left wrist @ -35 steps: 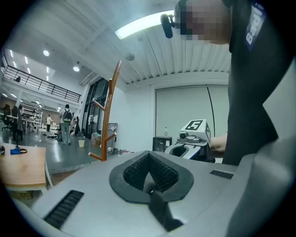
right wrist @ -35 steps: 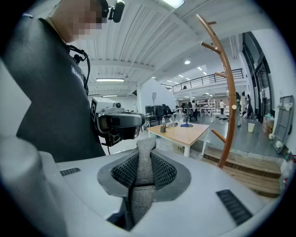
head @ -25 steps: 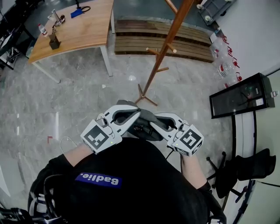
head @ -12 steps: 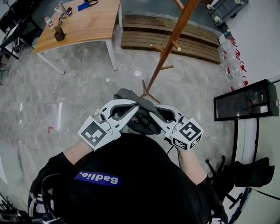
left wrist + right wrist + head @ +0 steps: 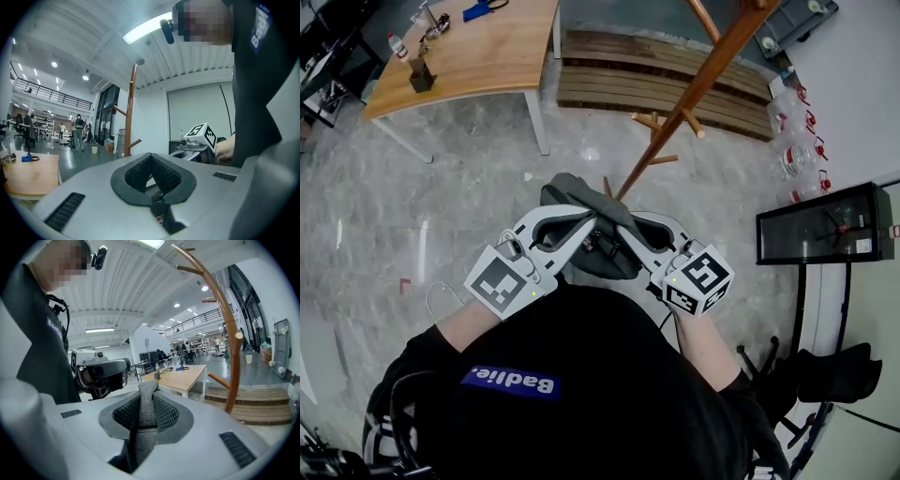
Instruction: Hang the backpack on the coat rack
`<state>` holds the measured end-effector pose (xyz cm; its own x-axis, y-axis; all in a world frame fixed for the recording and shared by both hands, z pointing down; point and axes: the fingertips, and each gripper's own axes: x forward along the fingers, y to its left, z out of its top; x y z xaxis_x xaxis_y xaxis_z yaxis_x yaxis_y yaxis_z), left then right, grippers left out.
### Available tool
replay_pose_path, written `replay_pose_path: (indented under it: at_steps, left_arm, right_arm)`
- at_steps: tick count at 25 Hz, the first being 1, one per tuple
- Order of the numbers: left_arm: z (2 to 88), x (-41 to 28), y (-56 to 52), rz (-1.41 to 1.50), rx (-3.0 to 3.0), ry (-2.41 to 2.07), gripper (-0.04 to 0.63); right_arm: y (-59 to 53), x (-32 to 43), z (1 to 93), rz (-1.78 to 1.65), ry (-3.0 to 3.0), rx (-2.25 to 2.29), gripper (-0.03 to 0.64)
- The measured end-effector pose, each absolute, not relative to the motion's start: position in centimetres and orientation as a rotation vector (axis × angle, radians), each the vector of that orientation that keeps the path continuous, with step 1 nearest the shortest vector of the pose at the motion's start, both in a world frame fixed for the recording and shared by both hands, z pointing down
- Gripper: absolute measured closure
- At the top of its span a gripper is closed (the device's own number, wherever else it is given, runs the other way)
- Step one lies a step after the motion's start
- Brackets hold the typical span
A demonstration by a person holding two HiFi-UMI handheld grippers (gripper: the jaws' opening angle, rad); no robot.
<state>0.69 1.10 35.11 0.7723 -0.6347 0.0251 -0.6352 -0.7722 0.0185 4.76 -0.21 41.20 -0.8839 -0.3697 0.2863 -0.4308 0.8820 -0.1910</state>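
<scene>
In the head view I hold a dark grey backpack (image 5: 598, 264) in front of my chest with both grippers. Its lighter grey strap (image 5: 574, 194) drapes over the jaw tips. My left gripper (image 5: 587, 223) is shut on a dark strap (image 5: 163, 214) low between its pads. My right gripper (image 5: 615, 226) is shut on the grey strap (image 5: 146, 420), which runs up between its pads. The wooden coat rack (image 5: 698, 84) stands just beyond the bag, pole leaning to the upper right, with bare pegs (image 5: 689, 122). The coat rack (image 5: 130, 112) stands ahead-left in the left gripper view; the coat rack (image 5: 230, 338) is at the right in the right gripper view.
A wooden table (image 5: 478, 61) with small items stands at the upper left. Slatted wooden steps (image 5: 609, 80) lie behind the rack. Water bottles (image 5: 792, 150), a black cabinet (image 5: 825, 217) and an office chair (image 5: 825, 370) line the right wall. Grey floor (image 5: 441, 206) spreads to the left.
Both grippers, still shut on the strap, have carried the backpack closer to the coat rack. The rack's base now sits right behind the bag.
</scene>
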Motion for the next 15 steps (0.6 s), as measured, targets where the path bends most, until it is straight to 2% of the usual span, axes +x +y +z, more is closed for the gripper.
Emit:
replay_pose_path:
  at_steps: [8,15]
  left_arm:
    - [35.1,-3.4,-5.6,-0.015,2.998,-0.82,0.588]
    - [36.1,-4.4,-9.0,0.009,3.006,-0.704,0.588]
  right_arm:
    - [-8.6,1.8,41.4,0.504,-2.762,0.922,0.546]
    - [-14.9,1.5,41.4,0.64,-2.757,1.118,0.546]
